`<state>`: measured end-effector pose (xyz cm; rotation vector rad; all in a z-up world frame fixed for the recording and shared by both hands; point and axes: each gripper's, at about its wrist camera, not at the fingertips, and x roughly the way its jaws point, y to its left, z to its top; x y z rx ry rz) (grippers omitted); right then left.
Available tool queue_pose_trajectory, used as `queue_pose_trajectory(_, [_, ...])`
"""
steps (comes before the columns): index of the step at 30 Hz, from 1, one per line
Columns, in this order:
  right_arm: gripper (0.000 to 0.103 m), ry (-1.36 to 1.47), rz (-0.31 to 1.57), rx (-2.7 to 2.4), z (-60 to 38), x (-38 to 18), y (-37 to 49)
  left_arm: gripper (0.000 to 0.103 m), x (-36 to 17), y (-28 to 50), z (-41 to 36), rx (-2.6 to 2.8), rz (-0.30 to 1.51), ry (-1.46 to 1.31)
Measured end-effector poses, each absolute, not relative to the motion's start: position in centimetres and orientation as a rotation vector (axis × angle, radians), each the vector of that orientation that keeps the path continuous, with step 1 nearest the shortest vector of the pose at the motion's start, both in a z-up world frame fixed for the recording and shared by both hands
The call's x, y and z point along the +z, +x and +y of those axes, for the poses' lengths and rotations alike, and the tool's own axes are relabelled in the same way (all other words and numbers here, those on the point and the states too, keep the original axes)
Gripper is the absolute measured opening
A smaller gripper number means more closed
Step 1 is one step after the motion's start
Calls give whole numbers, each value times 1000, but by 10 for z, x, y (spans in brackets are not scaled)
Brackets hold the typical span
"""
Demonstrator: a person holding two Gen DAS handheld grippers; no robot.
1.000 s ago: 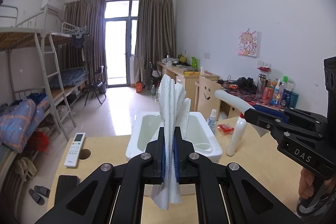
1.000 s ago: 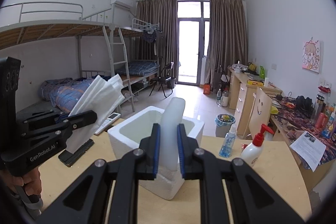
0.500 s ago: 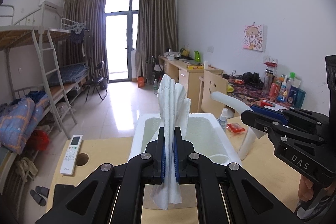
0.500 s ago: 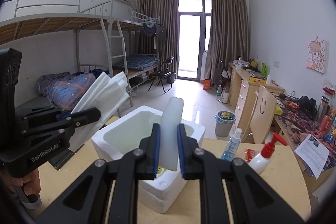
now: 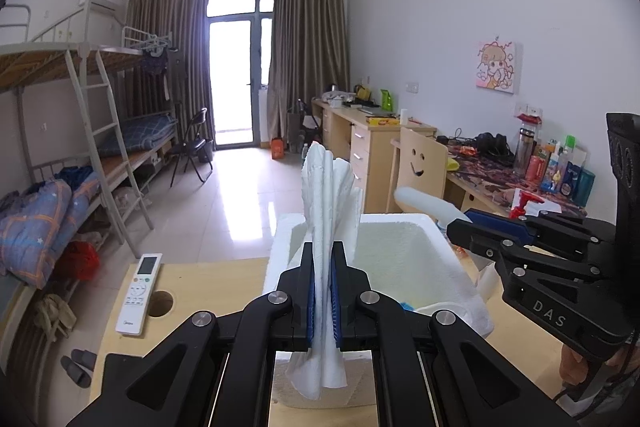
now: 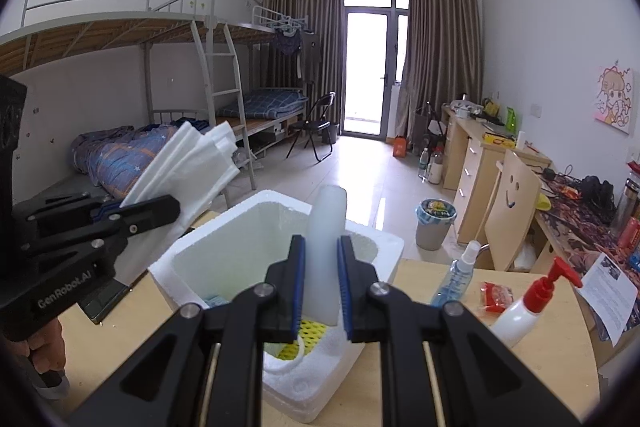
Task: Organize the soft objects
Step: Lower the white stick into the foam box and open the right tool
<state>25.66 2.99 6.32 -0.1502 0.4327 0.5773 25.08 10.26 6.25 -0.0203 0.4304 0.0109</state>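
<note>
Both claws are loaded and poised at the white foam box [image 6: 224, 259], so the step in hand looks like dropping the soft things into it. The left claw [image 5: 323, 297] is clenched tight on a folded wad of white tissue [image 5: 329, 195], which fans out above its jaws and hangs a little below them; the open box lies just ahead of and beneath that claw. The right claw [image 6: 321, 291] is clamped on a pale, soft foam tube [image 6: 326, 243] that stands upright between its blue pads [image 6: 297, 291], with the box directly under and in front of it. Down inside the box, beneath the right claw, I can see something yellow and netted [image 6: 304, 337] and a bit of blue [image 6: 216, 301], so it is already partly filled. To do this well, I'd say each claw should carry on forward until its load is fully past the near wall of the box, then tip down and let go only once the load is inside; the tissue is floppy and could catch on the rim, and the tube could roll out if freed too high. The two claws sit close together, the left one just to the left of the right, so releasing one at a time would avoid a knock. The spray bottle [image 6: 454, 277] and pump bottle [image 6: 528, 311] stand off to the right of the right claw, clear of the path.
</note>
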Motion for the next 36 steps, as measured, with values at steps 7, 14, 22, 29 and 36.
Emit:
queue_pose_trajectory(7, [19,-157,432,611,44,66,259,7,65,246,111,43,424,-25])
queue_pose_trajectory(14, [19,-143,467,659,53,62,269,7,65,243,122,60,429,-38])
queue_pose_trajectory(22, [19,-164,486,647,57,58,275,7,64,243,123,69,427,-32])
queue_pose_trajectory(29, [59,-161,518,638,57,53,281,7,62,244,122,72,426,-35])
queue_pose_trajectory(36, [70,-189,497,634,57,56,272,7,62,245,125,80,431,-44])
